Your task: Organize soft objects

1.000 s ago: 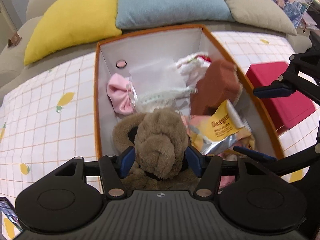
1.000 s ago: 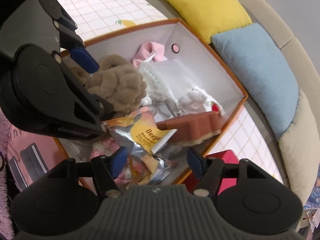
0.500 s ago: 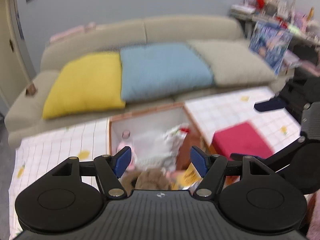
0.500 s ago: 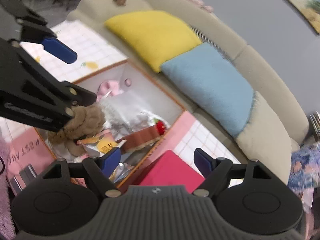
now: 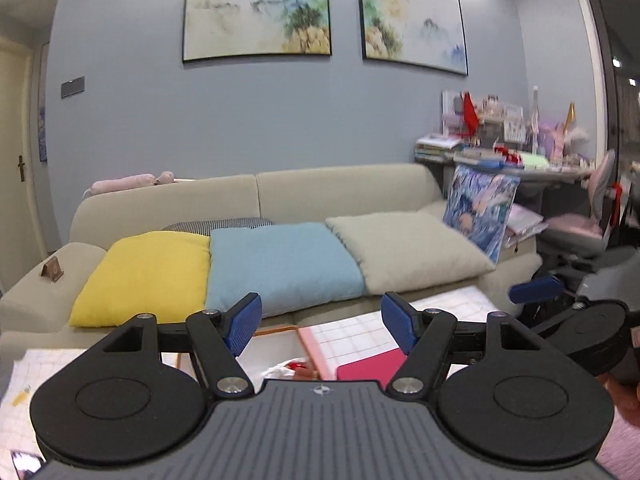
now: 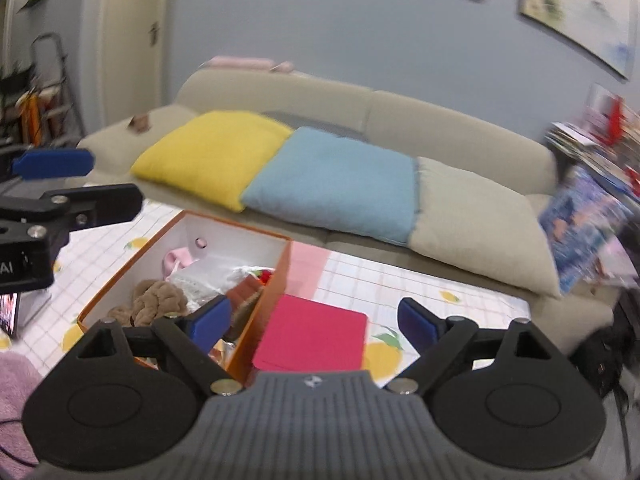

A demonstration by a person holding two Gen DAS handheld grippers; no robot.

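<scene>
An orange storage box point(image 6: 280, 276) with white inside stands on the checked cloth. It holds a brown plush toy point(image 6: 160, 300), a pink soft item point(image 6: 176, 258), white fabric and a brown block. My right gripper point(image 6: 314, 320) is open and empty, raised above the box's near right corner. My left gripper point(image 5: 322, 322) is open and empty, lifted high and facing the sofa; only the box's far rim point(image 5: 276, 330) shows below it. The left gripper also shows in the right wrist view point(image 6: 52, 164) at the left edge.
A red flat box point(image 6: 312, 334) lies right of the orange box. A beige sofa point(image 5: 336, 196) carries yellow point(image 5: 148, 276), blue point(image 5: 280, 268) and beige point(image 5: 404, 250) cushions. A cluttered desk and chair point(image 5: 576, 228) stand at the right. A pink rug point(image 6: 16, 372) lies at the lower left.
My left gripper let go of the brown plush toy in the box, opened and rose away. Both grippers lifted and tilted up toward the sofa and wall.
</scene>
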